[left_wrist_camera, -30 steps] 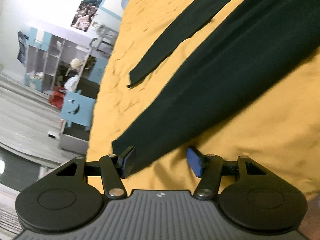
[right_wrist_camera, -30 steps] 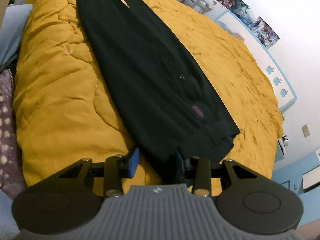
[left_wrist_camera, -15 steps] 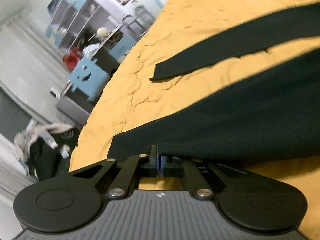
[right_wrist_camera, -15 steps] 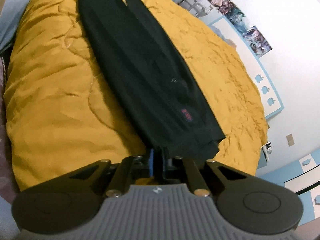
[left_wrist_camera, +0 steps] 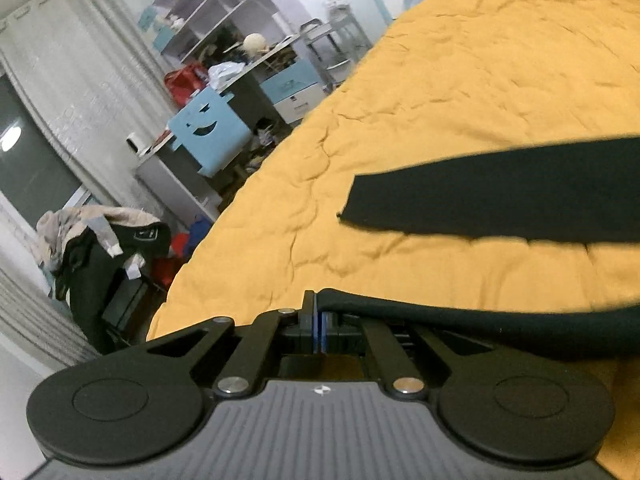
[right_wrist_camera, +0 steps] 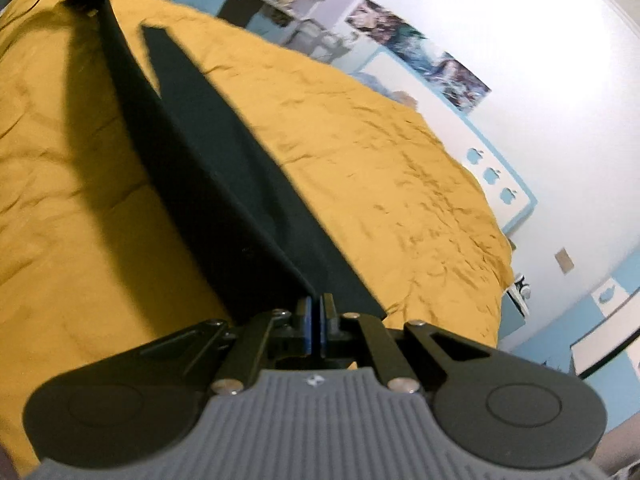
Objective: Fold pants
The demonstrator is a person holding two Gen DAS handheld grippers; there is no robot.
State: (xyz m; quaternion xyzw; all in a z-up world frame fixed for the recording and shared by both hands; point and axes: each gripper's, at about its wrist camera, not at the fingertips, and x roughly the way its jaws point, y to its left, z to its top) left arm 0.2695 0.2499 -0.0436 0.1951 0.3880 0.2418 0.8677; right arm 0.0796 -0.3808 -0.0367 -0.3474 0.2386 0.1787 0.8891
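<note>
Grip, while both ends hang lifted: left gripper point(left_wrist_camera: 319, 326) has its jaws pressed together on the hem end of the near leg of the pants point(left_wrist_camera: 500, 196); right gripper point(right_wrist_camera: 316, 326) has its jaws pinched on the waist edge, dark cloth running away from its pads
Pants: black, stretched lengthwise over the yellow quilt point(left_wrist_camera: 460, 80); the near leg is raised off the quilt between the two grippers, the far leg point(left_wrist_camera: 480, 204) lies flat beside it
Step in hand: judged to be folding the near leg across onto the far one
Doing it well: carry both ends over together at the same height; keep the cloth taut between the grippers so no slack bunches mid-length; line hem on hem and waist edge on waist edge before lowering
Release: lay the cloth flat first; part the jaws only once it rests on the lower leg
Risk: a thin pinch may slip if pulled too hard
</note>
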